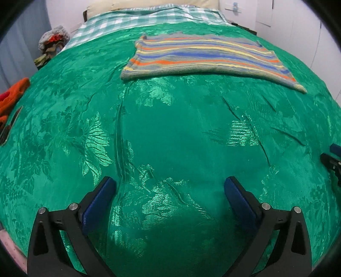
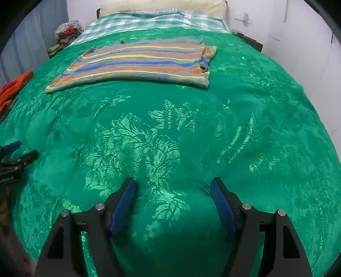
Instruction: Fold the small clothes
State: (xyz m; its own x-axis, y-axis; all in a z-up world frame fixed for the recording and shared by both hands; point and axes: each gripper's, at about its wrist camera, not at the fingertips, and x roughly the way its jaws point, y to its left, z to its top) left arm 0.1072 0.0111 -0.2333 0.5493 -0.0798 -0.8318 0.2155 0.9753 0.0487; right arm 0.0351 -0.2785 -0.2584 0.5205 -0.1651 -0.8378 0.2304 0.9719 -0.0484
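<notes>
A small striped knit garment (image 1: 204,57) in grey, blue, orange and yellow lies flat and folded on the green bedspread (image 1: 170,132), far ahead of both grippers. It also shows in the right wrist view (image 2: 138,64), with a sleeve folded over its right edge. My left gripper (image 1: 170,187) is open and empty, low over the bedspread. My right gripper (image 2: 173,187) is open and empty too, well short of the garment. Each gripper shows at the other view's edge: the right gripper (image 1: 332,157), the left gripper (image 2: 19,157).
Orange clothes (image 1: 12,93) lie at the bed's left edge. A pile of mixed clothes (image 1: 53,42) sits at the far left by the curtain. A checked sheet (image 1: 149,19) and pillow (image 2: 164,6) lie at the head. A white wall (image 2: 298,53) runs along the right.
</notes>
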